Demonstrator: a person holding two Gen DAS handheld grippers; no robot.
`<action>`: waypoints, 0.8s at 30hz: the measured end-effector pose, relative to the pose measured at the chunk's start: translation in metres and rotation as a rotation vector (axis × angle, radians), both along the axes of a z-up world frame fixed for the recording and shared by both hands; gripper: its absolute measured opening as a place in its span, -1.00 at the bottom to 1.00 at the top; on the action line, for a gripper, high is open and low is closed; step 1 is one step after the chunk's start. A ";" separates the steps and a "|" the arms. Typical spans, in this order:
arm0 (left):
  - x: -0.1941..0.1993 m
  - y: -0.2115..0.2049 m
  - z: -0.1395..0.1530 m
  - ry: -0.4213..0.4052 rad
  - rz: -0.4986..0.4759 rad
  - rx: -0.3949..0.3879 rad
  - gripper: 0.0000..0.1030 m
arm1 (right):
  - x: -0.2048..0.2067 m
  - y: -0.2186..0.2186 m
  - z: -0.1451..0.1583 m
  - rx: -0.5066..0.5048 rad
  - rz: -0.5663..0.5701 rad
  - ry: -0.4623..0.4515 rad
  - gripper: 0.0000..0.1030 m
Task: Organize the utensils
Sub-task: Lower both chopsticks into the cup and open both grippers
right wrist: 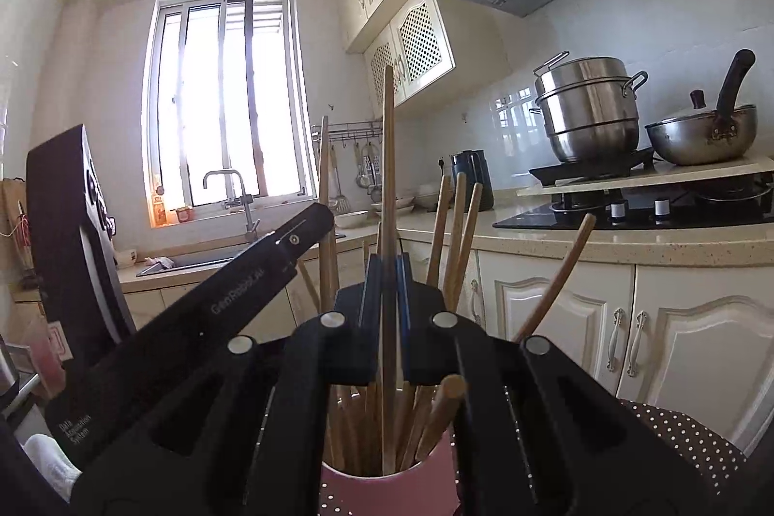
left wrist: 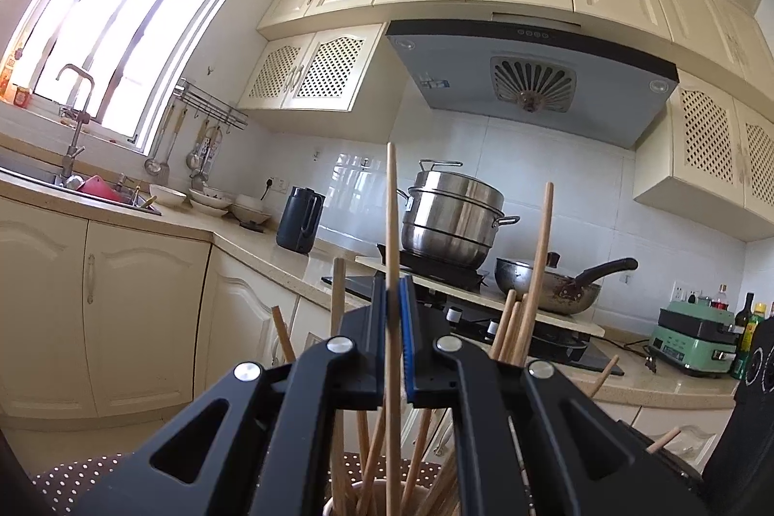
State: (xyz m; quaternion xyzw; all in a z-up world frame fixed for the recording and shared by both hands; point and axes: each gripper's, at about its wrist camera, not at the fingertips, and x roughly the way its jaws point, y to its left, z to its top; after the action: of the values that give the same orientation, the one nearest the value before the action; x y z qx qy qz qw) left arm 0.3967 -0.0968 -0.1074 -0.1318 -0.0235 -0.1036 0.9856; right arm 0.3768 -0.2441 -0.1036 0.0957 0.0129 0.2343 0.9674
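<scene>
Each gripper, left (left wrist: 397,303) and right (right wrist: 388,279), has its jaws closed on a wooden chopstick (left wrist: 393,226) standing upright in the pink cup (right wrist: 387,492). This looks like the placing step; next, each should open and let its stick drop among the others.

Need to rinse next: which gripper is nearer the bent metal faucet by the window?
Left. The left gripper sits on the bent metal faucet's side of the pink chopstick cup; the right gripper is on the opposite side, farther off.
</scene>
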 end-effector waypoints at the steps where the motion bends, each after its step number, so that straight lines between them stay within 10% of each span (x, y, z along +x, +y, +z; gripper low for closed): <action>1: -0.001 -0.001 -0.002 0.000 0.005 0.009 -0.89 | 0.000 0.000 -0.001 0.000 0.002 0.004 -0.87; 16: -0.018 0.004 0.008 0.080 0.015 0.087 -0.24 | -0.006 -0.002 -0.003 -0.003 -0.015 0.083 -0.85; 24: -0.048 0.023 0.022 0.153 0.046 0.111 0.08 | -0.029 -0.002 0.009 -0.014 -0.062 0.087 -0.09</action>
State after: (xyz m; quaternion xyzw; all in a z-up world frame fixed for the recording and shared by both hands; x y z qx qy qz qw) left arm 0.3489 -0.0741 -0.0857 -0.0839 0.0548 -0.0716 0.9924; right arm 0.3474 -0.2464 -0.0951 0.0992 0.0535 0.1999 0.9733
